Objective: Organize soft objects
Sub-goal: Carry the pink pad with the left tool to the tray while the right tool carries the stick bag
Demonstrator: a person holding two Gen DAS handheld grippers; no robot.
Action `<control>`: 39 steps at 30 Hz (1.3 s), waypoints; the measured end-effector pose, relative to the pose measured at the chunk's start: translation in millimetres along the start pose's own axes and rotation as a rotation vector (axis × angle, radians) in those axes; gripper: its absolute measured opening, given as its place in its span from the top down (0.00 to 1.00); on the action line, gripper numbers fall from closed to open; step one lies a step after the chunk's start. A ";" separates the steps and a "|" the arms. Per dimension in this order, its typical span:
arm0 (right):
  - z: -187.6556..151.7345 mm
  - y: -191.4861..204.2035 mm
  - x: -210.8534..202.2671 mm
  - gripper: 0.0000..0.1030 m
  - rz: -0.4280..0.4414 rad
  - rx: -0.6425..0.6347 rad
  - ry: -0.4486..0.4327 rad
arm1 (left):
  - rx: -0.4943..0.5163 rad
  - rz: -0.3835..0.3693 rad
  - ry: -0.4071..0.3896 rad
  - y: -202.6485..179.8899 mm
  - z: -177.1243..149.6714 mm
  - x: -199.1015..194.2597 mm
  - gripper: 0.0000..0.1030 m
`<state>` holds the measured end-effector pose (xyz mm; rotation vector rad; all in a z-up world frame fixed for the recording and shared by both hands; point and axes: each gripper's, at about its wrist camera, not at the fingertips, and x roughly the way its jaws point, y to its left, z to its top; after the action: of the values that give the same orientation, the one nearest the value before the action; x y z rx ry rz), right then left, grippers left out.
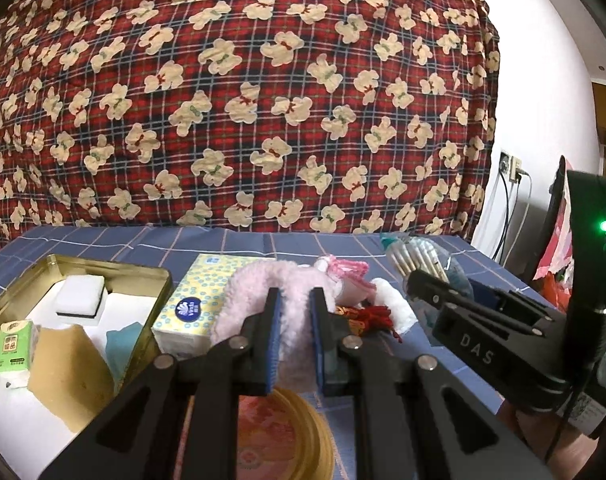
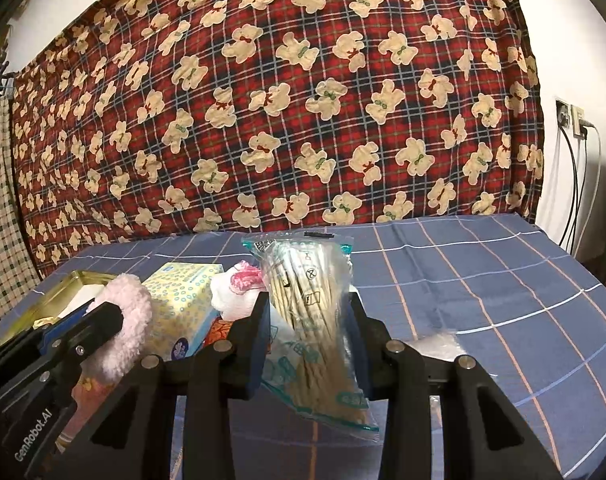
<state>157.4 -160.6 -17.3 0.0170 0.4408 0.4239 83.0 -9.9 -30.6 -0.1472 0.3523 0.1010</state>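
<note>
The gold tin (image 1: 7, 300) lies ahead and to the left of the left gripper (image 1: 295, 320), already packed with a white sponge (image 1: 81, 294), a tan sponge (image 1: 69, 364) and a small green tissue pack (image 1: 17, 346), so little bare floor is left; anything added carelessly could perch on those pieces or catch on the rim and tip out. The left gripper's jaws are closed to a narrow gap on the pink fluffy loop (image 1: 247, 292), a shaggy, limp ring sagging to the left of the fingers toward the yellow tissue pack (image 1: 195, 300), which it could drag along. The right gripper (image 2: 309, 320) pinches the swab bag (image 2: 307, 300) upright between its fingers; the bag's slick crinkled film looks liable to slip, judging by its lean.
</note>
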 end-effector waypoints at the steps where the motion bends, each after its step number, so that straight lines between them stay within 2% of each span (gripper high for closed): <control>1: 0.0 1.6 0.6 0.62 0.000 -0.003 0.000 | -0.003 0.002 -0.001 1.0 0.1 -0.1 0.89; 39: 1.6 53.9 28.5 0.62 0.052 -0.068 0.066 | -0.067 0.041 0.026 32.7 -0.6 0.9 0.89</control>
<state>160.1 -99.8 -21.9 -0.0516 0.4918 0.4918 79.6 22.2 -35.5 -0.2073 0.3785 0.1518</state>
